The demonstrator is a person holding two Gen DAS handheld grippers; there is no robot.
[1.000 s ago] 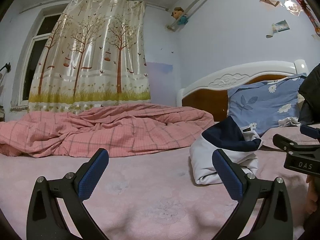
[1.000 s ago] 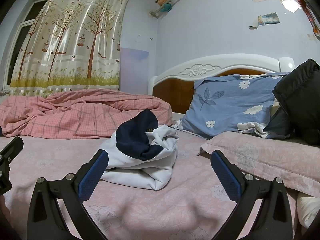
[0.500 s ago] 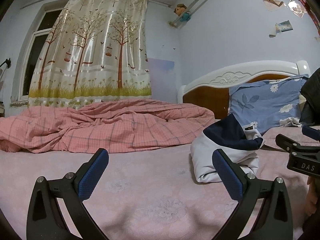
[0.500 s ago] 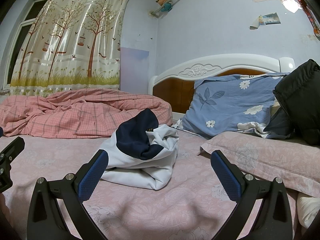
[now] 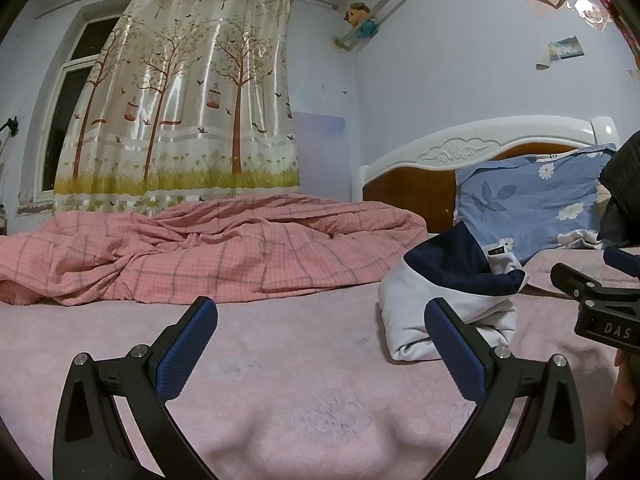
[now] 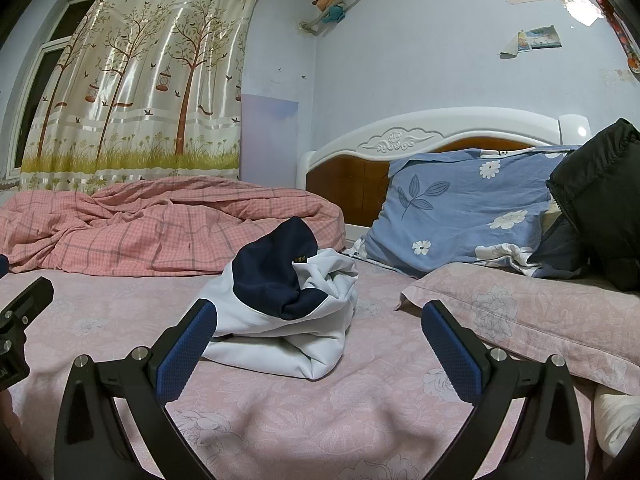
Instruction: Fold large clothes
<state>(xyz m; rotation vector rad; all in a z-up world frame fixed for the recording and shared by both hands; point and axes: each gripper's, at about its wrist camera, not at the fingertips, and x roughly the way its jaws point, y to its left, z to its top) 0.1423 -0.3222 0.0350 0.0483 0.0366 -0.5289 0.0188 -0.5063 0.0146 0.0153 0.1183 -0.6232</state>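
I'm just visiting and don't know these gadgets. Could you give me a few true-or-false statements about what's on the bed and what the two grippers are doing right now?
1. The white and navy garment lies bundled on the pink bedsheet. True.
2. The right gripper is clamped on the garment. False: its jaws are open and empty.
3. The left gripper is open. True.
4. The blue floral pillow lies flat at the foot of the bed. False: it leans against the headboard.
5. A pink checked quilt is heaped before the curtain. True.
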